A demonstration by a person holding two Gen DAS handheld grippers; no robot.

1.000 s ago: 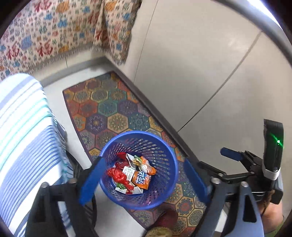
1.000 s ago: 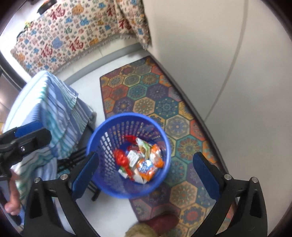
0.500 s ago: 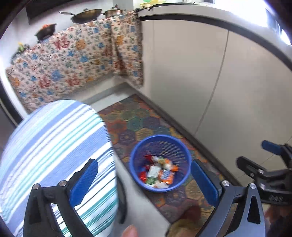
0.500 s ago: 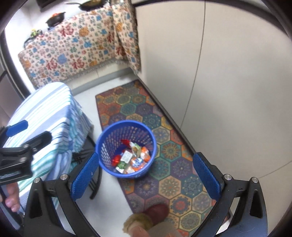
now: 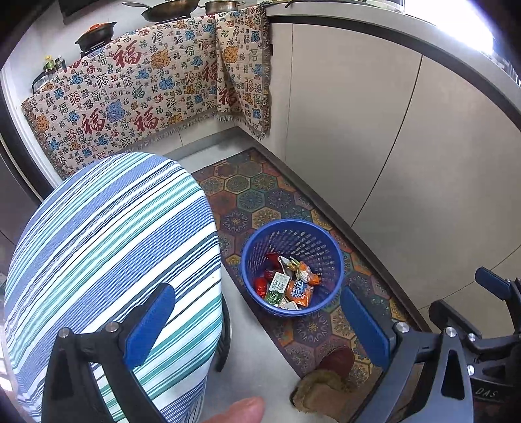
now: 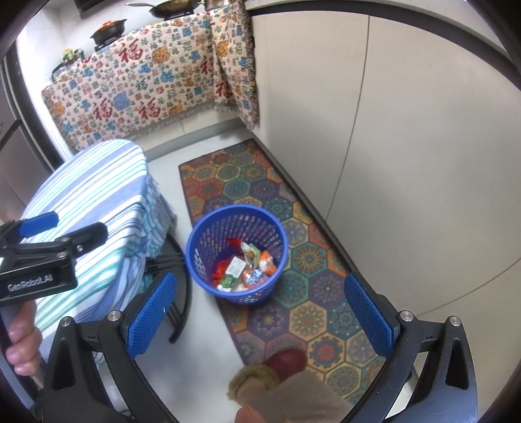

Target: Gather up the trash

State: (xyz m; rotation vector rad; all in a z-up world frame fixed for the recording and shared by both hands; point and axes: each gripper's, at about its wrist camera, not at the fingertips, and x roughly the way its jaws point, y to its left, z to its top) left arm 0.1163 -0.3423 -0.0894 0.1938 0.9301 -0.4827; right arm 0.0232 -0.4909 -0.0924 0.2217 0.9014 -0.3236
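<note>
Both my views are bright and evenly lit. Daylight glares white at the upper right over the counter [image 5: 407, 31], washing out detail there. Shadows on the floor [image 6: 208, 328] are soft. The fisheye bends the cabinet [image 6: 407, 130] lines and blackens the corners. Focus is sharp, without motion blur.

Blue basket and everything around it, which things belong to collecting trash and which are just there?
Part of the job:
blue basket
snack wrappers inside it

Just there:
striped tablecloth
patterned rug
floral cloth
pans
slipper
</note>
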